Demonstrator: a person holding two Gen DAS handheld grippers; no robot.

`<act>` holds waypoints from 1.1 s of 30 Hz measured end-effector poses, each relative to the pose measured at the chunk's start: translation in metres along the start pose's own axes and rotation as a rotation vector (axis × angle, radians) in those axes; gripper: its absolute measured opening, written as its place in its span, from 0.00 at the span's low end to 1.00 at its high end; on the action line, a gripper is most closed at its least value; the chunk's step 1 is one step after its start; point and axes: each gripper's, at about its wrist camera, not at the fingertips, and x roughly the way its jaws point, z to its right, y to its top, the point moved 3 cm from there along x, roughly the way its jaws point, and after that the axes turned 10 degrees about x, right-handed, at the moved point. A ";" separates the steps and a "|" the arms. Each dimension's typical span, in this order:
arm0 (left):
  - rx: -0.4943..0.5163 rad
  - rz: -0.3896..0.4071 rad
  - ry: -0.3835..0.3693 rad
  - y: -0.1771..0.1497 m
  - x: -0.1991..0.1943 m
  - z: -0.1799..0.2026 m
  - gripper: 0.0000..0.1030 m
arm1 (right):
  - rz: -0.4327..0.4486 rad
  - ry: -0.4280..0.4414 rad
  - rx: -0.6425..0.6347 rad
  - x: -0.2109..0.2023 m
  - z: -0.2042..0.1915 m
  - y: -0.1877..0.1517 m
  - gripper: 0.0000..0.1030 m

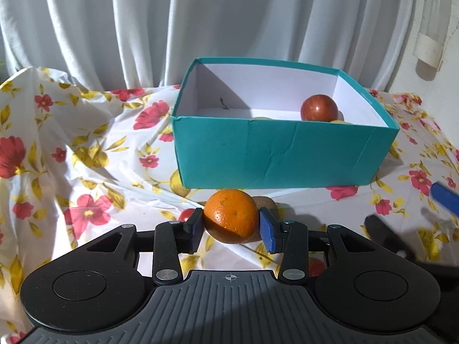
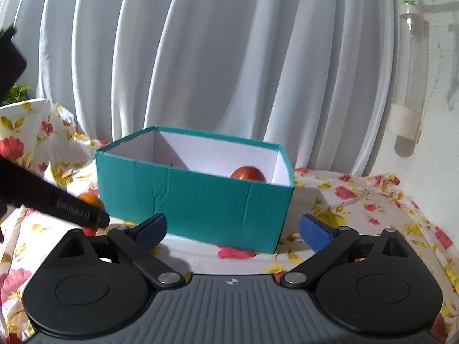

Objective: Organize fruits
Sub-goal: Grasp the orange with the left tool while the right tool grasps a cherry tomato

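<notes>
My left gripper (image 1: 231, 225) is shut on an orange (image 1: 231, 215), its blue pads pressing both sides, just above the flowered tablecloth and in front of the teal box (image 1: 272, 152). A brown kiwi (image 1: 267, 204) lies right behind the orange. Inside the box sit a red apple (image 1: 319, 108) and a yellow fruit (image 1: 340, 121), mostly hidden by the wall. In the right wrist view my right gripper (image 2: 232, 229) stands open before the teal box (image 2: 200, 200) with nothing between its fingers. The apple (image 2: 248, 173) shows over the rim, and the orange (image 2: 90, 199) peeks out behind the left gripper's black finger.
A crumpled flowered tablecloth (image 1: 86, 149) covers the table and rises in folds at the left. White curtains (image 2: 229, 57) hang behind. A clear plastic bottle (image 2: 410, 86) hangs on the wall at the right. The right gripper's blue pad (image 1: 444, 197) shows at the right edge.
</notes>
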 end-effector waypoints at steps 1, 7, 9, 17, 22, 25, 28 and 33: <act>-0.004 0.003 0.000 0.000 -0.002 -0.002 0.44 | -0.039 0.011 -0.009 0.004 -0.005 -0.009 0.84; -0.006 -0.004 0.005 -0.003 -0.005 -0.009 0.44 | -0.214 0.097 0.002 0.026 -0.025 -0.043 0.50; -0.005 -0.004 0.006 -0.004 -0.006 -0.010 0.44 | -0.232 0.120 0.007 0.028 -0.028 -0.047 0.44; -0.009 0.000 -0.002 -0.004 -0.006 -0.015 0.44 | -0.295 0.136 0.031 0.037 -0.034 -0.053 0.25; -0.002 0.005 -0.010 -0.001 -0.006 -0.016 0.44 | -0.288 0.124 0.045 0.037 -0.032 -0.049 0.25; 0.006 0.011 -0.013 0.001 -0.008 -0.015 0.44 | -0.255 0.104 0.054 0.034 -0.028 -0.039 0.25; 0.020 0.022 -0.012 0.007 -0.011 -0.014 0.44 | -0.217 0.083 0.072 0.031 -0.022 -0.026 0.25; 0.044 0.061 -0.006 0.024 -0.017 -0.010 0.44 | -0.141 0.044 0.095 0.027 -0.011 0.000 0.25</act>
